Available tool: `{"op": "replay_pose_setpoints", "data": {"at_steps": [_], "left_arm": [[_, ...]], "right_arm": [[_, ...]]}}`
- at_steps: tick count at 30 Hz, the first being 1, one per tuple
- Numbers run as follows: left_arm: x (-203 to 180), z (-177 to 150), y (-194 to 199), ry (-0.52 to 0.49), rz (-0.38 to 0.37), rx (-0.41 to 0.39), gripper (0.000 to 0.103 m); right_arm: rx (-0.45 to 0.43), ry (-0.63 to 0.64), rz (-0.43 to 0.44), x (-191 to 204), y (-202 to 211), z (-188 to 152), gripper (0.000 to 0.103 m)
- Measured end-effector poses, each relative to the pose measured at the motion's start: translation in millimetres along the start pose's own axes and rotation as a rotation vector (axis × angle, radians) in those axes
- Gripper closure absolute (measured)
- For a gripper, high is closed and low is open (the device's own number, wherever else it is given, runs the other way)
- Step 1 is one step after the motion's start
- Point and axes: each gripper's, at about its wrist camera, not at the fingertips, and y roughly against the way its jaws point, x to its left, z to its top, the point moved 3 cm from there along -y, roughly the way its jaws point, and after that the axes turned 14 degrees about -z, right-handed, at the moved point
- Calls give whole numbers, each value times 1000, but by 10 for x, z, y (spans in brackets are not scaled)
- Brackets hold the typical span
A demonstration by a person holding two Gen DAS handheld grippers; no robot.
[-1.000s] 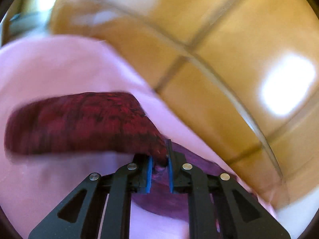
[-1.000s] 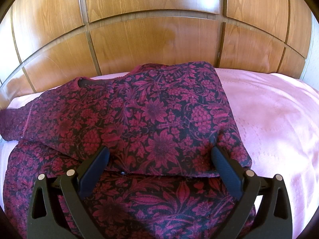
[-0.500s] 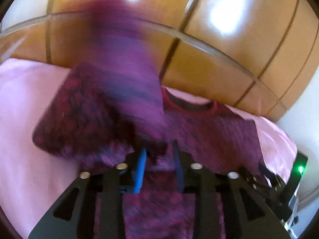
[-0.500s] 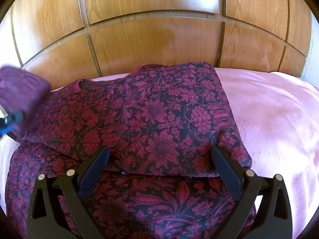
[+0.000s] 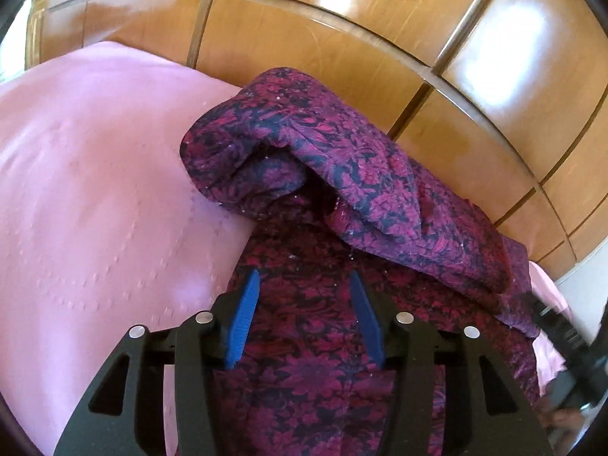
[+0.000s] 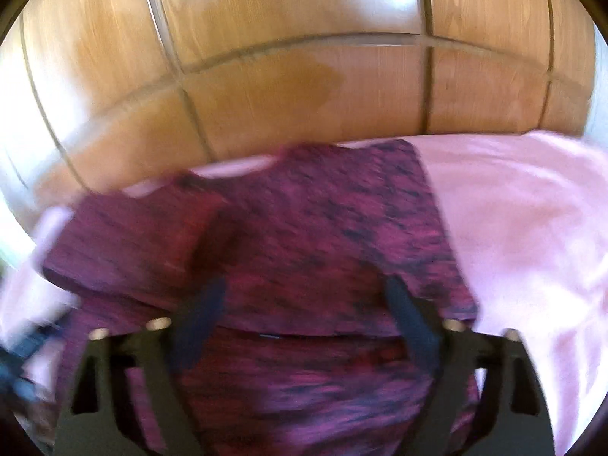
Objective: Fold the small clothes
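Lying on one pink bedspread [image 5: 95,174] before a wooden panelled headboard [image 5: 342,57] was one dark red floral garment [image 5: 342,190], a sleeve folded across it. Two grippers, left gripper [image 5: 304,285] and right gripper [image 6: 304,296], hovered above, jaws spread, holding nothing.

No readable txt, labels, brands or nos. in either view: garment [image 5: 364,190] ahead of the fingers is floral print only, wood panels [image 5: 304,38] beyond it show bare grain, and the right wrist view is too blurred to read.
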Motion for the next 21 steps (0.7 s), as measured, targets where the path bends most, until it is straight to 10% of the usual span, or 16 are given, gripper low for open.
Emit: {"op": "replay_pose_setpoints", "data": {"at_steps": [7,9,14,21], "left_arm": [[123,-2,251,70,21,-98,53],[234,53,333,116,56,-122,53],[399,175,244,136,132,-74,53],[409,342,12,90,195,-20,53]], "right_arm": [[145,-47,201,599,-231,135,33],[182,-10,169,762,-403,95,55],[125,66,147,918,-296,219,87],[-45,96,104,791,147,417,91]]}}
